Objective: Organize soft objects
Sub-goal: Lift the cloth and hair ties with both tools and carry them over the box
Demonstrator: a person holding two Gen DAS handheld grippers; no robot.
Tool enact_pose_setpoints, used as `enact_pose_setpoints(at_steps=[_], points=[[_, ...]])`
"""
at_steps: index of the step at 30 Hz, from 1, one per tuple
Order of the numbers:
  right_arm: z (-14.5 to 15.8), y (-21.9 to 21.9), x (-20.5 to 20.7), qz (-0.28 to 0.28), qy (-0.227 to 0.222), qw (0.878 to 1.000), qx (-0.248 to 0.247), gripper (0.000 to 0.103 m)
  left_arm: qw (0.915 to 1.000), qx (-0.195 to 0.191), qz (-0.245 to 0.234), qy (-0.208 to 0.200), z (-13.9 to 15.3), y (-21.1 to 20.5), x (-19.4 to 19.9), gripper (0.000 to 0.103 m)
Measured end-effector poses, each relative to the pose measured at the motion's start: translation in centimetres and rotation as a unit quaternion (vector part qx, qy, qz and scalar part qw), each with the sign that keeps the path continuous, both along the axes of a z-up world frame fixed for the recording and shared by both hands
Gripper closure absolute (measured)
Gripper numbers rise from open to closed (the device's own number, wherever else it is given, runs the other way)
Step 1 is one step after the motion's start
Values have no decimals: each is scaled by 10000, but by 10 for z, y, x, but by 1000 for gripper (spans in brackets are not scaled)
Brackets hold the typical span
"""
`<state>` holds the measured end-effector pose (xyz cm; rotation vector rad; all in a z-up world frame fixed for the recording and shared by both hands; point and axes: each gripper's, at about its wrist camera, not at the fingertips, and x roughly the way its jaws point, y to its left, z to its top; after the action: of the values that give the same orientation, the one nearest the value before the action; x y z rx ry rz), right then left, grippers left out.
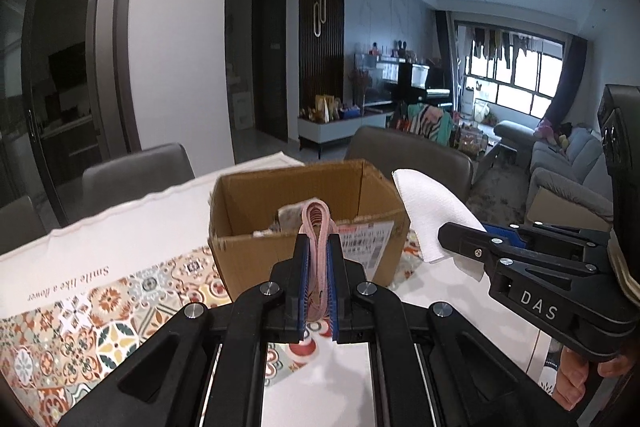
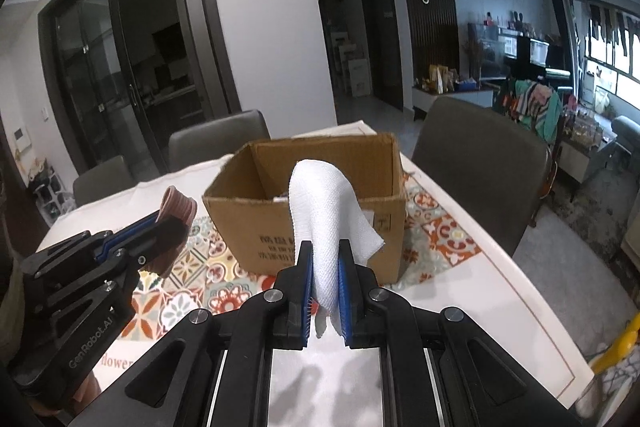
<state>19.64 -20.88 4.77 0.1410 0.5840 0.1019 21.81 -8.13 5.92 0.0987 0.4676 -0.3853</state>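
Note:
My left gripper (image 1: pixel 318 241) is shut on a folded pink ribbed cloth (image 1: pixel 317 223) and holds it above the table, just in front of an open cardboard box (image 1: pixel 256 187). It also shows in the right wrist view (image 2: pixel 166 223) with the pink cloth (image 2: pixel 178 207). My right gripper (image 2: pixel 325 247) is shut on a white cloth (image 2: pixel 324 211) that droops over its fingertips, in front of the same box (image 2: pixel 256 227). In the left wrist view the right gripper (image 1: pixel 452 235) holds the white cloth (image 1: pixel 430 215) to the right of the box. Some items lie inside the box, mostly hidden.
The box stands on a patterned tablecloth (image 1: pixel 100 323) over a white table (image 2: pixel 500 307). Grey chairs (image 2: pixel 480 163) stand around the far side. A sofa (image 1: pixel 568 163) and living room clutter lie beyond on the right.

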Motion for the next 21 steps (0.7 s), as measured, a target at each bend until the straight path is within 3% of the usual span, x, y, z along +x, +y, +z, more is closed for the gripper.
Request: enact_pose_setpoints(at_steps=[21], points=[[45, 0, 8, -42, -701, 9975, -115, 90, 9980, -48, 77, -624, 32, -3, 16, 93]])
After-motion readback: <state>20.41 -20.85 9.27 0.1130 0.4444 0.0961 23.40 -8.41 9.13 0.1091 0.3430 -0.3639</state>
